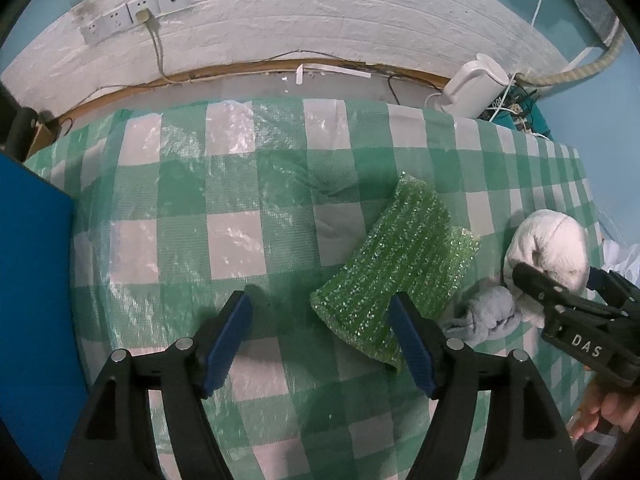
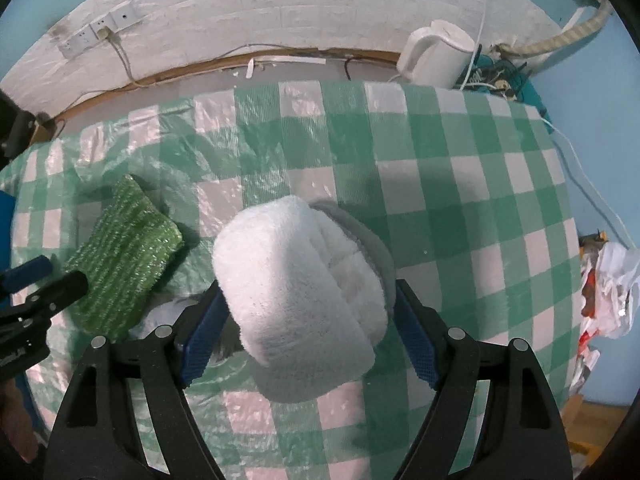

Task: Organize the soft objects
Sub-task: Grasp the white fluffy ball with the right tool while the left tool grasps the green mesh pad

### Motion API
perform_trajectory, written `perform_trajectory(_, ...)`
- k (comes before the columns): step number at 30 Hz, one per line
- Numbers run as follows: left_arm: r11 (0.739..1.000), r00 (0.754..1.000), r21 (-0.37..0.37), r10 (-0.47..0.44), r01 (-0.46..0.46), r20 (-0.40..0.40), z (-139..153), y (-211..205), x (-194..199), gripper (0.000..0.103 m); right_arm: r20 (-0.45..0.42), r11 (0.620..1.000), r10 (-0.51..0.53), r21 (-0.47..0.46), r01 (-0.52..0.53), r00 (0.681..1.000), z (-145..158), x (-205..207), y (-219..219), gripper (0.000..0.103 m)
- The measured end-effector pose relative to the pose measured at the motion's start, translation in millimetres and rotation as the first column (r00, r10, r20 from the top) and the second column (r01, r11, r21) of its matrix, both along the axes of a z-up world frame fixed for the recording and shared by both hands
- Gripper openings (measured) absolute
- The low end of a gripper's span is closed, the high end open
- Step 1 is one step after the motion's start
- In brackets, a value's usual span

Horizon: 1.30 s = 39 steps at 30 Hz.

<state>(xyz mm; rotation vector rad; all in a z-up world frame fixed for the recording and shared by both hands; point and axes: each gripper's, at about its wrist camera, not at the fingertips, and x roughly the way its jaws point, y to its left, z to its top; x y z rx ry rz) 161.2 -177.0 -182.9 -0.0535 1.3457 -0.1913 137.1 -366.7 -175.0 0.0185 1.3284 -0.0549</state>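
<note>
The checked cloth (image 1: 240,240) covers the table, with a white wall behind. At left, a blue panel (image 1: 32,260) borders the surface; open cloth lies beside it. The left gripper (image 1: 320,320) hangs wide open and empty, its right finger over the green pad (image 1: 400,256). The right gripper (image 2: 308,320) grips the white plush (image 2: 300,288) between its fingers, apparently lifted. Grip should stay light and centred. The kettle (image 2: 436,56) stands at the rear right edge; free room lies centre.

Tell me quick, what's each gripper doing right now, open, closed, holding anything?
Left gripper: open, holding nothing, its right finger over the green sponge cloth.
Right gripper: shut on the white plush towel roll.
</note>
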Motion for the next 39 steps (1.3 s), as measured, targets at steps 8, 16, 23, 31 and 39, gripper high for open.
perform_trajectory(8,1.000,1.000,0.006,-0.005,0.005,0.010,-0.6,-8.8,3.6,0.074,-0.009,1.000,0.013,0.000,-0.013,1.000,-3.8,-1.8,3.6,0.066)
perform_trajectory(16,0.997,0.997,0.043,-0.058,0.056,0.053,-0.5,-21.3,-3.3,0.020,-0.004,1.000,0.012,0.017,-0.012,1.000,0.5,-4.5,5.1,0.059)
perform_trajectory(23,0.999,0.997,0.013,-0.045,0.044,0.070,1.5,-14.7,-7.5,0.008,0.000,1.000,0.014,0.026,-0.014,1.000,4.6,-8.2,8.6,0.058)
perform_trajectory(31,0.998,0.992,0.013,-0.062,0.061,0.109,14.4,-10.8,-17.3,0.007,0.022,1.000,0.018,0.018,-0.018,1.000,16.5,-16.5,13.5,0.057)
perform_trajectory(39,0.997,0.982,0.030,-0.072,0.068,0.173,44.7,1.5,-31.7,0.007,0.041,0.999,0.027,0.021,-0.028,0.999,31.8,-28.9,23.5,0.057)
